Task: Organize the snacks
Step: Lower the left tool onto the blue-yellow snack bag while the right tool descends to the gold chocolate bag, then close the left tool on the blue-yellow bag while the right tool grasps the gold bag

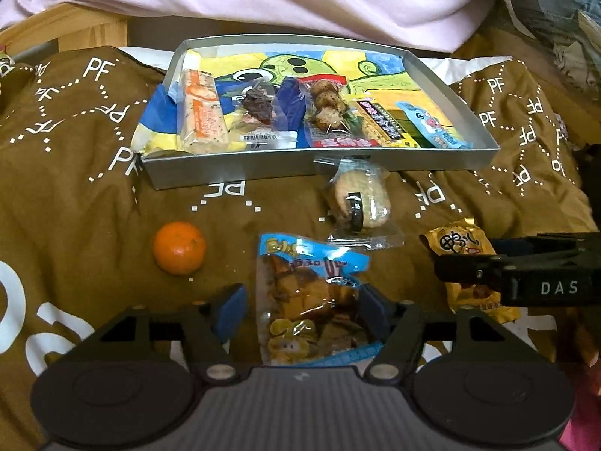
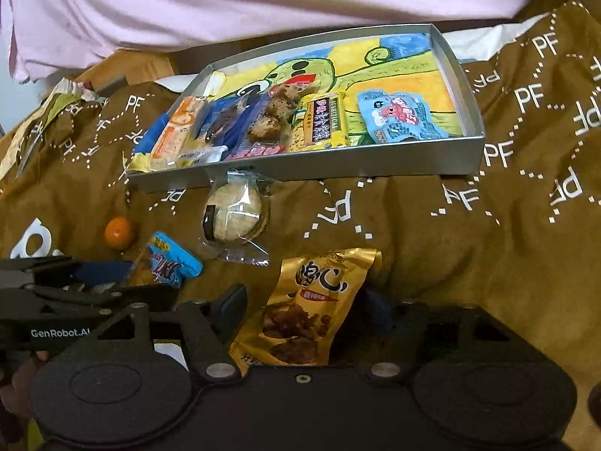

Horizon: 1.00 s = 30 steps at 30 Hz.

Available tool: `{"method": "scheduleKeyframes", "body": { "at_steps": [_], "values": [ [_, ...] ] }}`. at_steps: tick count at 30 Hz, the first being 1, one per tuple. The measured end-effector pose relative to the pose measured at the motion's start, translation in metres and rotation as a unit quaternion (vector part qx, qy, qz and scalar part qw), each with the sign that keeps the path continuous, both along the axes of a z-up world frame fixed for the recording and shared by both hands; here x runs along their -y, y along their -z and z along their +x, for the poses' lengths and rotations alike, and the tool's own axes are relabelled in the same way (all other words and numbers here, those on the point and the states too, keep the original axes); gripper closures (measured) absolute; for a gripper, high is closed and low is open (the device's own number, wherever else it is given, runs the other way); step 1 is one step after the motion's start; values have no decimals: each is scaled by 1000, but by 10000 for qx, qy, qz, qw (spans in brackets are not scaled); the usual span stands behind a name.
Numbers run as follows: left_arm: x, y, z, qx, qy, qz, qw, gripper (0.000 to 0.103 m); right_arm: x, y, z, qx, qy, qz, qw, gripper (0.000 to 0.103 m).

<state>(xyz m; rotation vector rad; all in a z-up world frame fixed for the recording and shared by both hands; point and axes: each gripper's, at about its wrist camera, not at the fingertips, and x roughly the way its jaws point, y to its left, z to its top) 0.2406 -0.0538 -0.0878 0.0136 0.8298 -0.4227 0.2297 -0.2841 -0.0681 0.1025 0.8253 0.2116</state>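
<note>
Below the tray (image 1: 375, 158), my left tongs (image 1: 304, 304) straddle the blue packet (image 1: 311, 300), right tongs (image 2: 308, 308) the gold packet (image 2: 311, 308), both unclenched; next, clench and lift.

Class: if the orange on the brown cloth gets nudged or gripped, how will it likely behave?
The orange is round and lies loose, so a nudge would probably roll it. Its skin looks smooth, so flat pads might slip. It probably keeps its shape, unlike the crinkly snack packets.
</note>
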Motion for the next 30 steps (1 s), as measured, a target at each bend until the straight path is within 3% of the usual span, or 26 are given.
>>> {"method": "scheduleKeyframes", "body": {
  "at_steps": [3, 5, 6, 9, 13, 19, 22, 26, 30],
  "values": [
    [1, 1, 1, -3, 151, -64, 9999, 18, -5, 2, 1, 50, -102, -117, 9999, 26],
    [5, 2, 0, 25, 243, 43, 9997, 16, -10, 4, 1, 130, -153, -292, 9994, 28],
    [6, 3, -1, 53, 258, 98, 9996, 16, -12, 4, 0, 158, -158, -387, 9990, 34],
    [9, 3, -3, 132, 256, 295, 9991, 27, -15, 4, -2, 196, -138, -646, 9976, 46],
    [10, 2, -4, 172, 196, 434, 9987, 40, -16, 3, -2, 157, -104, -705, 9973, 51],
    [4, -1, -4, 134, 25, 295, 9995, 47, -24, 2, -9, 188, -165, -910, 9955, 57],
    [-1, -2, -4, 135, -61, 105, 9998, 46, -23, 2, -10, 181, -169, -813, 9964, 56],
    [-1, -2, -2, 277, -10, 157, 9995, 28, -18, 2, -8, 159, -139, -570, 9982, 56],
    [4, 0, 7, 312, 8, 229, 9993, 26, -16, 1, -7, 145, -111, -496, 9986, 54]
  ]
}}
